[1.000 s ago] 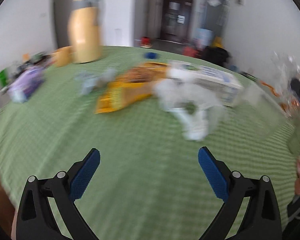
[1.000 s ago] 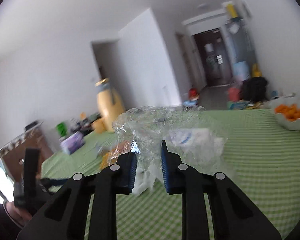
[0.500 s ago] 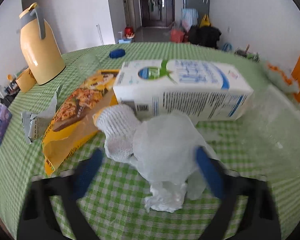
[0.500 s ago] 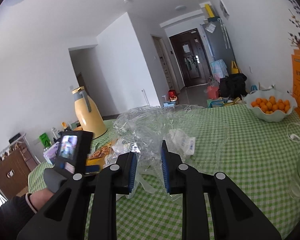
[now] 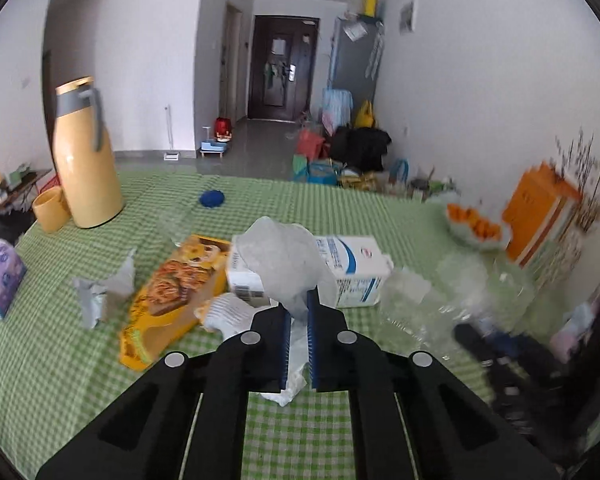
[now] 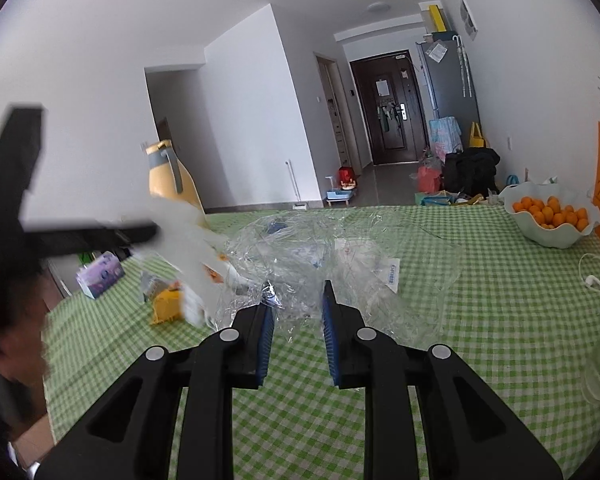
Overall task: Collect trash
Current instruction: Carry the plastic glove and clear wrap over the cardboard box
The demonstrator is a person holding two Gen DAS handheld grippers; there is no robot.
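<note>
While low in the left wrist view, the left gripper [image 5: 298, 330] is clamped on a white wad [image 5: 278, 258], which is held up at frame centre over the green checked cloth [image 5: 60, 360]. Just behind it a glove [image 5: 230, 312], a yellow packet [image 5: 172, 292] and a carton [image 5: 350, 270] are seen lying. At the bottom of the right wrist view, the right gripper [image 6: 296, 330] is held narrow on a clear bag [image 6: 320, 248]. Farther off, a flask [image 5: 86, 156] at upper left and an orange bowl [image 6: 550, 218] at right are seen.
</note>
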